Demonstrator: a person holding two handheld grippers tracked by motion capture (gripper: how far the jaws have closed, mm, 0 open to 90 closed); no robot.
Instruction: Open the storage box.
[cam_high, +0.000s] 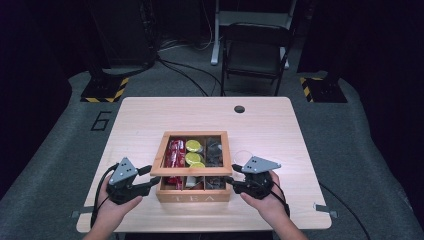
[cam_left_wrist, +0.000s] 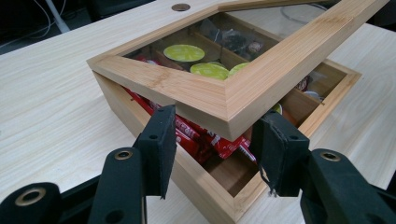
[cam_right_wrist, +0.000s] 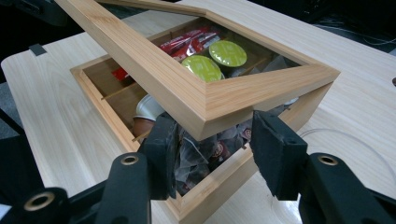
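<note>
- Propping up the glass-paned lid (cam_high: 191, 152) of the wooden tea box (cam_high: 194, 194), left gripper (cam_high: 146, 178) pinching its near-left corner.
- Right gripper (cam_high: 231, 174) at the near-right corner, jaws spread, not squeezing.

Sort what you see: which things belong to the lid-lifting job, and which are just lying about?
In the job: wooden tea box, its glass-paned lid, left tongs, right tongs.

Lying about: folding chair, floor cables, clear ring on the table.
</note>
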